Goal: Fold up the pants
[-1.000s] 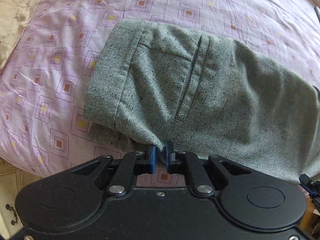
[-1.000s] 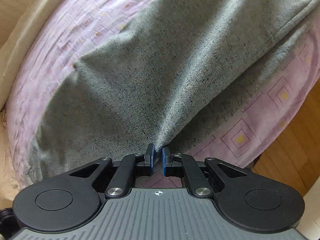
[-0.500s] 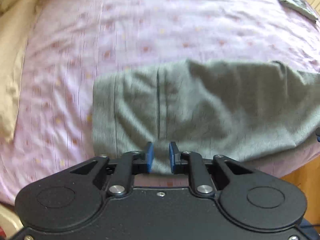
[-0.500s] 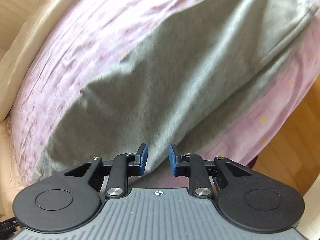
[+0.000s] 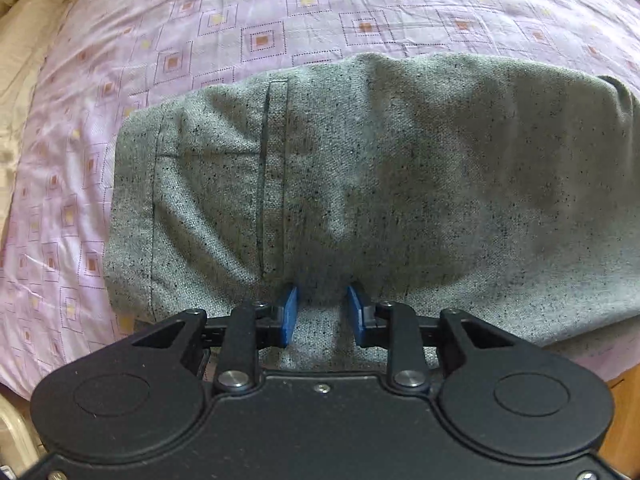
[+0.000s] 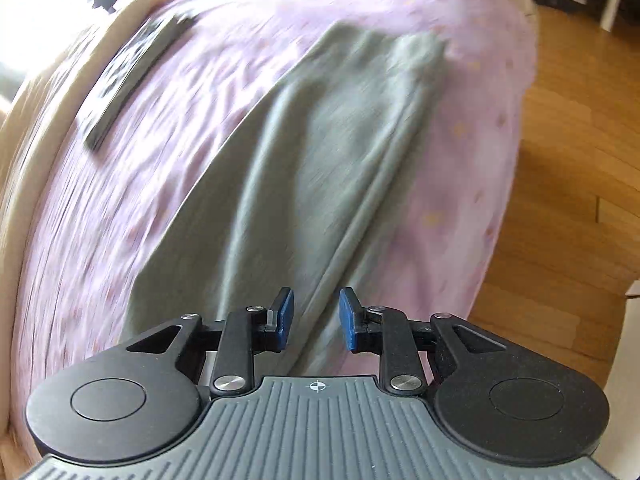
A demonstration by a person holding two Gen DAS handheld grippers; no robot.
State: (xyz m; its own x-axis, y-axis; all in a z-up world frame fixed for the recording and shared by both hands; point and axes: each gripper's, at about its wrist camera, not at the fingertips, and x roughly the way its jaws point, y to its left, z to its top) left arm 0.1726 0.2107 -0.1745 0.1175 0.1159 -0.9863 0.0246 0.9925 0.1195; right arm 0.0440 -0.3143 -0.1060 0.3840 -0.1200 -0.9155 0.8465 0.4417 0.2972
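Grey pants (image 5: 380, 184) lying folded on pink patterned sheet (image 5: 280, 12), near bed's edge. Left gripper (image 5: 322, 312) open, jaws apart over near hem, holding nothing. Right gripper (image 6: 316, 316) likewise open, empty, above pants (image 6: 320, 152); that view blurred. Dark flat object (image 6: 132, 68) near far edge, well apart from pants. Wood floor (image 6: 568, 160) beyond.

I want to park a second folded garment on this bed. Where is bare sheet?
Bare sheet lies beyond the pants, and left of the waistband toward the beige bedding. The near edge is crowded: pants reach it. A dark flat object lies along the far side.
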